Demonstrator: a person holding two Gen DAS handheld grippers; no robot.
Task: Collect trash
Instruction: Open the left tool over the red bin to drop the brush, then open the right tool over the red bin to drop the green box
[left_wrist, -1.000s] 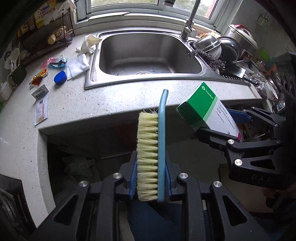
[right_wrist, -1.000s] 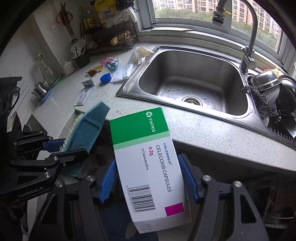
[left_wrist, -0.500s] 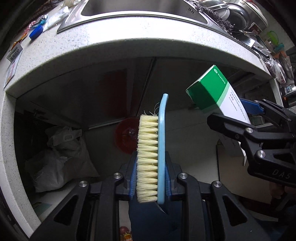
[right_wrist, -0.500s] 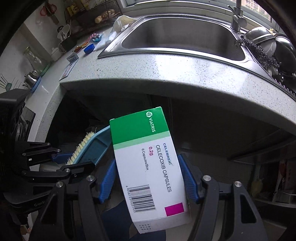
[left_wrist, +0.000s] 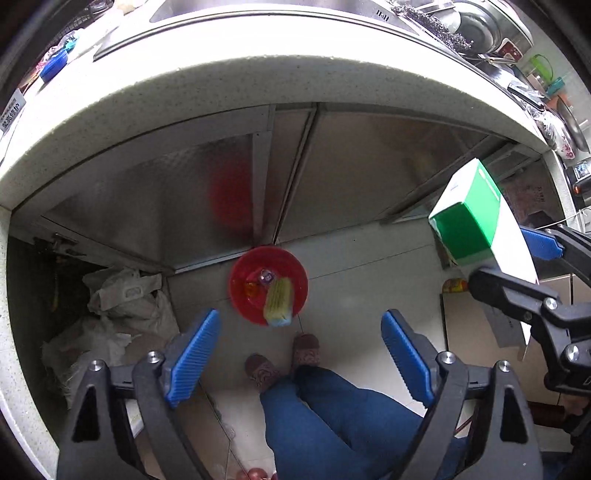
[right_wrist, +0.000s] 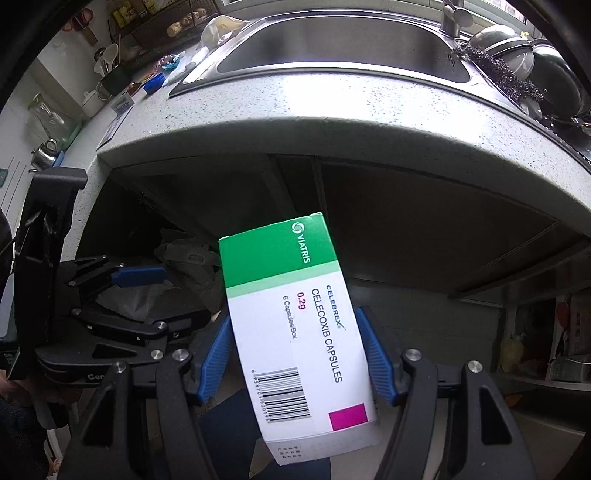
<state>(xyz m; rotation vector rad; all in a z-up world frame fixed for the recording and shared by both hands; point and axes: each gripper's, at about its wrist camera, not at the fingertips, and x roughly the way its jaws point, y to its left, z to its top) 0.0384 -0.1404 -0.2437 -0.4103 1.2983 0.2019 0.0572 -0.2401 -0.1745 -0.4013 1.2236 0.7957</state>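
My left gripper (left_wrist: 299, 332) points down at the floor, its jaws opening with nothing between them. Straight below it stands a round red bin (left_wrist: 267, 290) on the tiled floor, and the blue-backed scrubbing brush (left_wrist: 279, 302) lies in it by the near rim, bristles up, beside small bits of trash. My right gripper (right_wrist: 295, 350) is shut on a green and white capsule box (right_wrist: 295, 325), which stands upright between the blue pads. That box (left_wrist: 476, 225) and the right gripper also show at the right edge of the left wrist view.
The speckled counter edge (left_wrist: 258, 77) curves overhead with the steel sink (right_wrist: 343, 44) behind it. Metal cabinet doors (left_wrist: 351, 177) close the space under it. Crumpled white bags (left_wrist: 114, 306) lie on the floor at left. A person's jeans and slippers (left_wrist: 280, 358) stand just behind the bin.
The left gripper's jaws have spread and let go of the brush, which now lies down in the red bin. Both grippers have sunk below the counter edge. The right keeps its box.
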